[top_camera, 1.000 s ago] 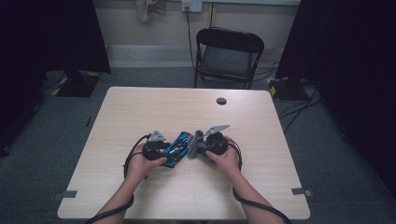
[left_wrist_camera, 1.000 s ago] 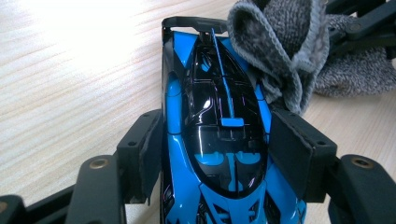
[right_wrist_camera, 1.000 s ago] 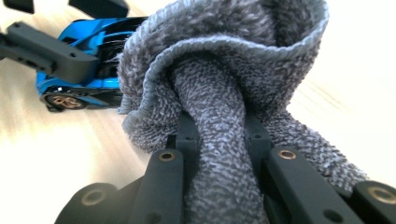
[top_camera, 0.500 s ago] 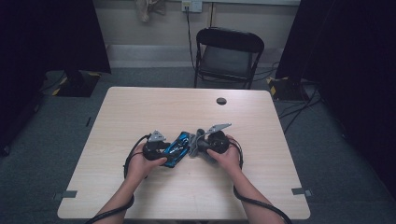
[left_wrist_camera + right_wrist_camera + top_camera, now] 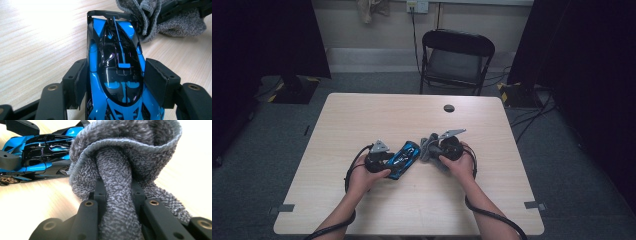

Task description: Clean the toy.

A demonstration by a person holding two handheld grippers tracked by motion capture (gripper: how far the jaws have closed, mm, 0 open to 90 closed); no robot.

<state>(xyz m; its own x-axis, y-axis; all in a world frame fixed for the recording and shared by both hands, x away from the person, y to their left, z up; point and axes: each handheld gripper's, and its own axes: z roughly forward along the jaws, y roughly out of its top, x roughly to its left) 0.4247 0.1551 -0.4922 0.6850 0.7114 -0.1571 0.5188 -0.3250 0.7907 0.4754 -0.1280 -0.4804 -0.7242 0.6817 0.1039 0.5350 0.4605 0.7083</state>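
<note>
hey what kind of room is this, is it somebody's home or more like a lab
Probably a lab or recording room, not a home: a bare wooden table on grey carpet, dark curtains at both sides, a folding chair, and cables across the floor to a wall socket.

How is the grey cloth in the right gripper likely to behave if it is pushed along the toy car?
Likely floppy: the grey cloth bunches and folds over above the right gripper, whose fingers pinch it tight. Its knitted, fuzzy surface suggests it will drag rather than slide on the glossy blue toy car. It probably weighs little, so the left gripper clamping the car should keep it steady.
</note>
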